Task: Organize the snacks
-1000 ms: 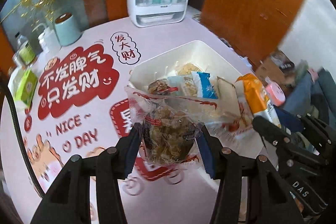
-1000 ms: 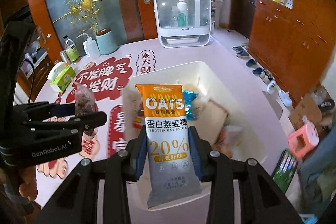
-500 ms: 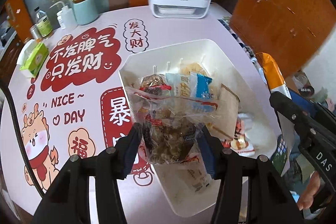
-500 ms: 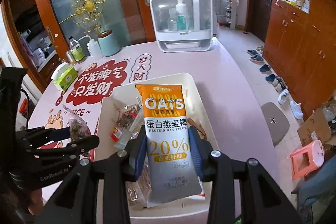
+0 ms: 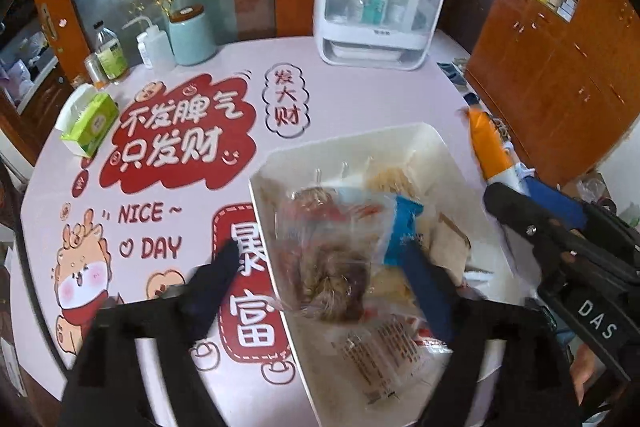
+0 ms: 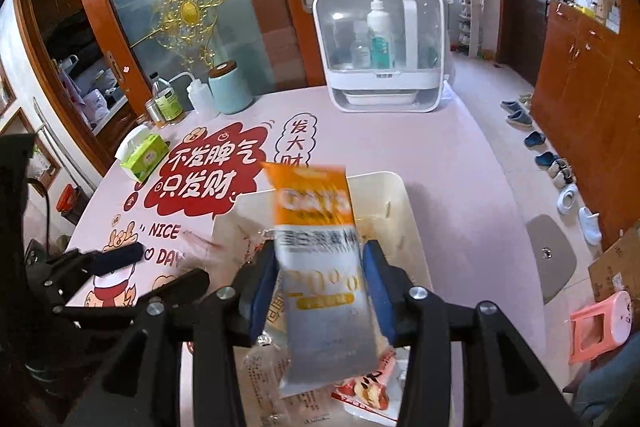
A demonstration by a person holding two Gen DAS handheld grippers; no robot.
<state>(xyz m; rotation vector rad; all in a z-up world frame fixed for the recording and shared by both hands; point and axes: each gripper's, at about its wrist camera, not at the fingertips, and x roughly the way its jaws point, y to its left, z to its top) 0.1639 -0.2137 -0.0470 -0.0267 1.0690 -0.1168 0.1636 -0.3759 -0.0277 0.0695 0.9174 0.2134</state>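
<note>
Left claw: spread apart — clear snack bag loose between fingers, lower centre.
Right claw: clamped on oat-stick packet — above white bin.

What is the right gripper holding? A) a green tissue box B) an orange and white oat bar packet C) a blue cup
B: in the right wrist view, the right gripper has its jaws closed on the orange and white oat bar packet, above the white bin.
</note>
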